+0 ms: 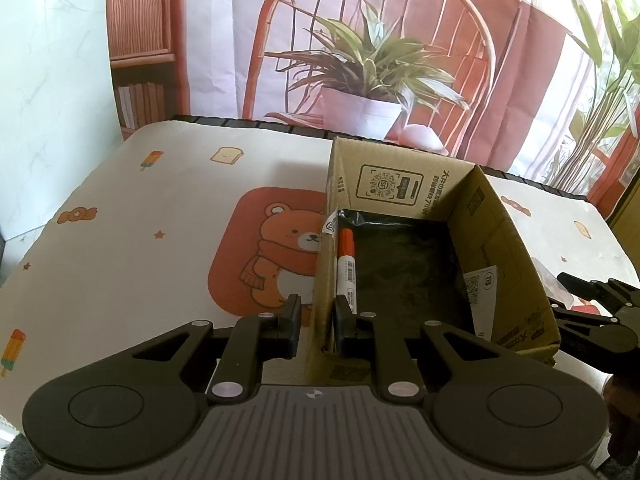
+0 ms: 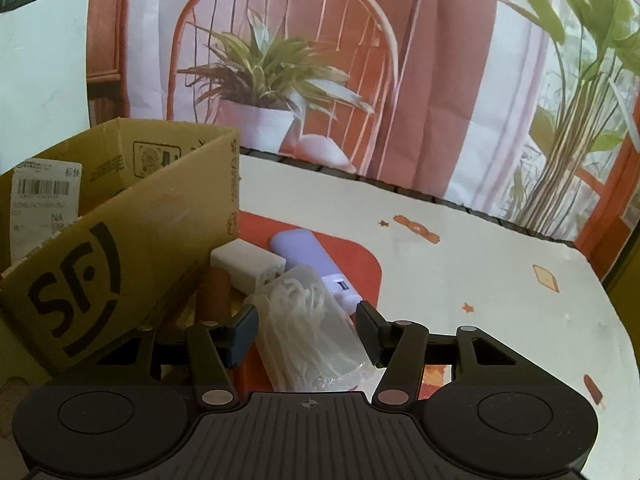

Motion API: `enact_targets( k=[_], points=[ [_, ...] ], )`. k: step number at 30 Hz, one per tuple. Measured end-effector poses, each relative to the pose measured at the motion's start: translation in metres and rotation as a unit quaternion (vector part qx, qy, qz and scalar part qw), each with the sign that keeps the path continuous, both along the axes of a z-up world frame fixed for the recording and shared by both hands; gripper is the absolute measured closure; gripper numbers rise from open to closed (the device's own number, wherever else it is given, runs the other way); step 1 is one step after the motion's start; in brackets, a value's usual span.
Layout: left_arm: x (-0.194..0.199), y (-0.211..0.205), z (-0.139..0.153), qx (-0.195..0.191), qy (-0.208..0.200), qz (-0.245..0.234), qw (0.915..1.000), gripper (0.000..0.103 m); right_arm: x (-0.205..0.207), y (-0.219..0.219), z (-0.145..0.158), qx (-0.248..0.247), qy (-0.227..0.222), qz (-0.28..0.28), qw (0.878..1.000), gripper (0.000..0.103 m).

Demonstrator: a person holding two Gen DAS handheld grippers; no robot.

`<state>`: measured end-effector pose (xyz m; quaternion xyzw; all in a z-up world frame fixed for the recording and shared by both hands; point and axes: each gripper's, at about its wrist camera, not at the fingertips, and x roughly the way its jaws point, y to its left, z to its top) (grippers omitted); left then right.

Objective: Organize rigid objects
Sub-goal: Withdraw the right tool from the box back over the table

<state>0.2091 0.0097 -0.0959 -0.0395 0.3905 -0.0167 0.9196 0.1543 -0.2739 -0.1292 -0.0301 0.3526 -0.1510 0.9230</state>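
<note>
An open cardboard box (image 1: 508, 248) stands on the table with a red-capped marker (image 1: 346, 264) lying along its left inner wall. My left gripper (image 1: 318, 322) is shut on the box's left wall. In the right wrist view the box (image 2: 120, 232) is at left. My right gripper (image 2: 306, 332) is open around a clear bag of white cable (image 2: 308, 336), not closed on it. Behind the bag lie a white charger block (image 2: 248, 264), a purple power bank (image 2: 308, 258) and a brown cylinder (image 2: 214, 296).
The table carries a white mat with a bear print (image 1: 280, 252). A printed backdrop of a chair and plant (image 1: 360, 60) hangs behind the far edge. My right gripper's arm shows at the right of the left wrist view (image 1: 592, 300).
</note>
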Motion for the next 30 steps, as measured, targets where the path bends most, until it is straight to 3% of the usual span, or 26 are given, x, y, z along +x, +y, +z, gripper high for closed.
enact_targets(
  k=[6, 13, 20, 30],
  points=[
    [0.0, -0.001, 0.0, 0.0, 0.0, 0.0, 1.0, 0.085, 0.0, -0.009, -0.003, 0.03, -0.007, -0.013, 0.999, 0.049],
    [0.0, -0.003, 0.0, 0.002, 0.0, -0.001, 1.0, 0.085, -0.008, -0.029, -0.003, 0.083, -0.015, -0.064, 0.994, 0.052],
    [0.0, -0.002, 0.0, 0.002, -0.001, -0.001, 1.0, 0.085, -0.009, -0.023, 0.001, 0.035, -0.004, -0.068, 0.997, 0.053],
    [0.0, -0.002, 0.0, 0.003, -0.001, -0.002, 1.0, 0.085, 0.003, -0.004, 0.005, -0.021, 0.005, -0.014, 1.0, 0.047]
  ],
)
